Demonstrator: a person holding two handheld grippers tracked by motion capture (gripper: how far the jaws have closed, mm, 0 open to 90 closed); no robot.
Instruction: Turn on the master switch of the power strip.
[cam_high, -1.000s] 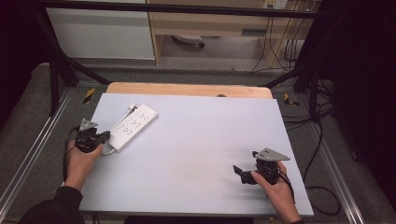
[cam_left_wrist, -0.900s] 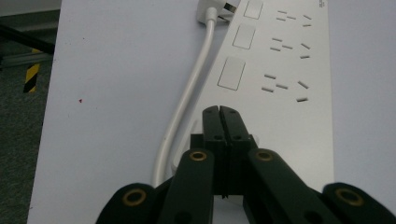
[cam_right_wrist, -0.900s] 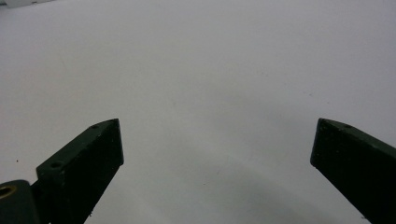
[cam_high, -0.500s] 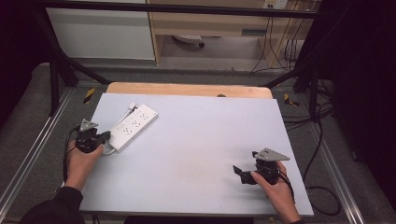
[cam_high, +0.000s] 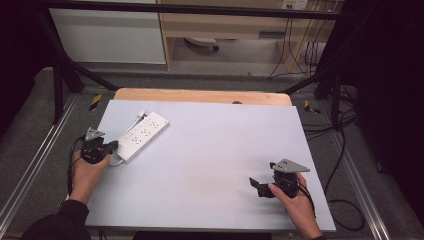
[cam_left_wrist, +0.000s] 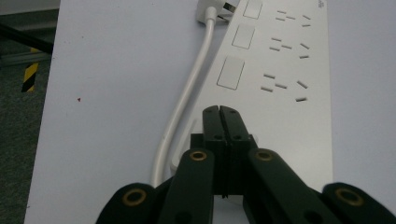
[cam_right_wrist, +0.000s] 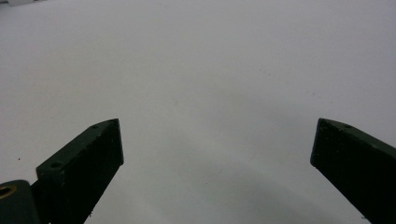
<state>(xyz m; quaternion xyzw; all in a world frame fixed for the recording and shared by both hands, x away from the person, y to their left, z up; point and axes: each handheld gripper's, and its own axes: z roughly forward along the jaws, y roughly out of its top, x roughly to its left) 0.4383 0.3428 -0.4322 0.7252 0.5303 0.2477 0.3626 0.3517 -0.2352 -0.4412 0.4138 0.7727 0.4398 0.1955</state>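
Resting closed over the power strip's (cam_left_wrist: 275, 79) near end, the left claw (cam_left_wrist: 219, 111) has nothing gripped; right claw (cam_right_wrist: 215, 149) waits wide.

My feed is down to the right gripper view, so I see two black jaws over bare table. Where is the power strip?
Observer: The power strip lies at the far left of the table, well away from the right gripper, which is near the front right.
Operator: What is the left gripper doing?
Observer: The left gripper has its jaws shut together, with the tips over the near end of the strip.
Operator: Is it clamped on the strip or the cord?
Observer: Neither, as far as I can see: the white cord runs along the strip's side, left of the shut jaws, not between them.
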